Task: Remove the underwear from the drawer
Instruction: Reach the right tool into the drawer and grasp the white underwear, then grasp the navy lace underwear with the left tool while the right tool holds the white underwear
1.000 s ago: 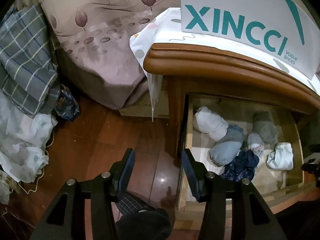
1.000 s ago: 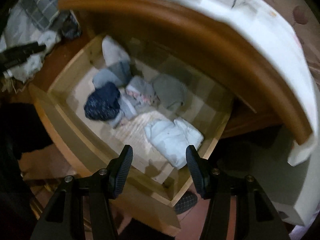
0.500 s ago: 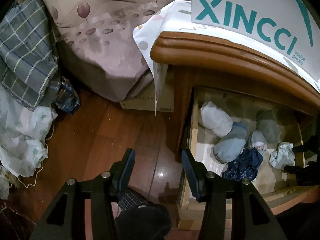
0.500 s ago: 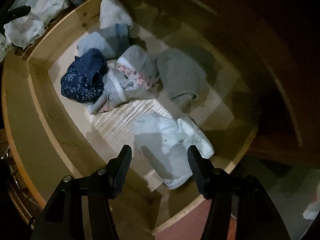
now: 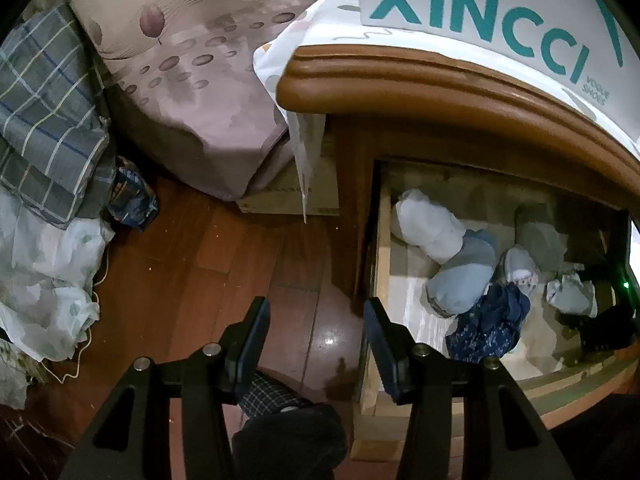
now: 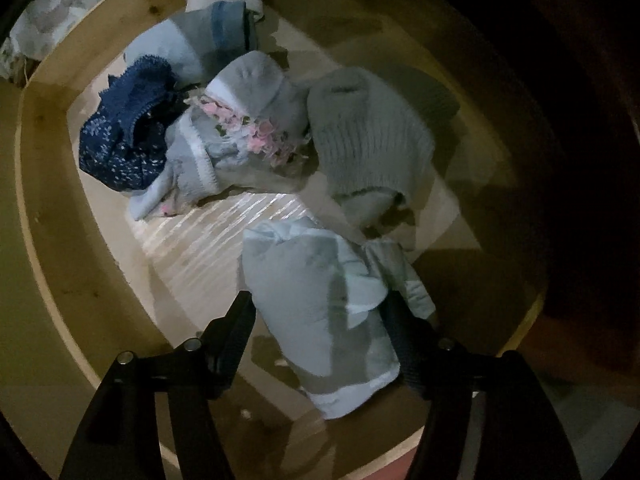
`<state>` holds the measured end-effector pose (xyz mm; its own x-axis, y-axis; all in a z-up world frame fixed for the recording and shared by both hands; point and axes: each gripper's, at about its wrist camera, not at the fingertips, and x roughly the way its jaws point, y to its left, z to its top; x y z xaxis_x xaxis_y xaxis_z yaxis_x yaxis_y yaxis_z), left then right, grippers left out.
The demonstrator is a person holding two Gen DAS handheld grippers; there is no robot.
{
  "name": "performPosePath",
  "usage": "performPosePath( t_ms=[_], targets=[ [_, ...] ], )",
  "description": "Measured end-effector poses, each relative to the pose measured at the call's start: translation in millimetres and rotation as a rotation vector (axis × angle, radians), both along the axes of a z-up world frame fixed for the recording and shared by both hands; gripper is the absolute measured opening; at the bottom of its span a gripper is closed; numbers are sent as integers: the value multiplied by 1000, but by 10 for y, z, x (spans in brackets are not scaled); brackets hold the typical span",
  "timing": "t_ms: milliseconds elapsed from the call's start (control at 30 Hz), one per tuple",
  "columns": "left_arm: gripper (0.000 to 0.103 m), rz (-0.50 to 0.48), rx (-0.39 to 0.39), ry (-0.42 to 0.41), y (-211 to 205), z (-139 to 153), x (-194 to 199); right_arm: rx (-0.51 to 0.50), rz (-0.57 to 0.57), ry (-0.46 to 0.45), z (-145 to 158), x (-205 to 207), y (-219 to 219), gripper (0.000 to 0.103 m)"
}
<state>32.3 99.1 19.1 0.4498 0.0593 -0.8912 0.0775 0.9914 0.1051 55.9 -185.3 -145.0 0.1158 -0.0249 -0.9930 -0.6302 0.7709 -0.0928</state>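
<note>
Between your right gripper jaws, opening and not yet pressing: a pale blue bundle.
It lies in the drawer's near corner; soft, light, squashy, so pinch its thick middle. Your left gripper hangs part-open, empty, above the floor.

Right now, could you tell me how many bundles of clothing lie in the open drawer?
6: white at the back-left, pale blue, navy, floral-trimmed, grey knit, light one nearest. More may be hidden.
</note>
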Motion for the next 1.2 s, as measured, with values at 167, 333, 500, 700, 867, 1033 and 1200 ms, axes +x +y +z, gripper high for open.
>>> performPosePath(
  t_ms=[167, 333, 500, 700, 867, 1033, 1200],
  targets=[
    [50, -17, 17, 7, -41, -21, 1, -1, 2, -17, -26, 19, -16, 58],
    [50, -27, 26, 4, -70, -21, 1, -13, -20, -41, -9, 93, -162, 42],
    [50, -43, 38, 4, -116, -31, -5, -17, -59, -45, 84, 37, -181, 37],
    [50, -63, 45, 5, -179, -45, -8, 9, -80, -40, 317, -29, -109, 37],
    [50, -88, 59, 1, -249, -51, -36, 79, -153, -62, 592, -82, -166, 37],
    [50, -101, 66, -2, -282, -54, -56, 212, -294, -88, 839, -266, -220, 37],
    [50, -100, 52, 2, -285, -43, -65, 278, -403, -150, 1038, -443, -275, 37]
  ],
)
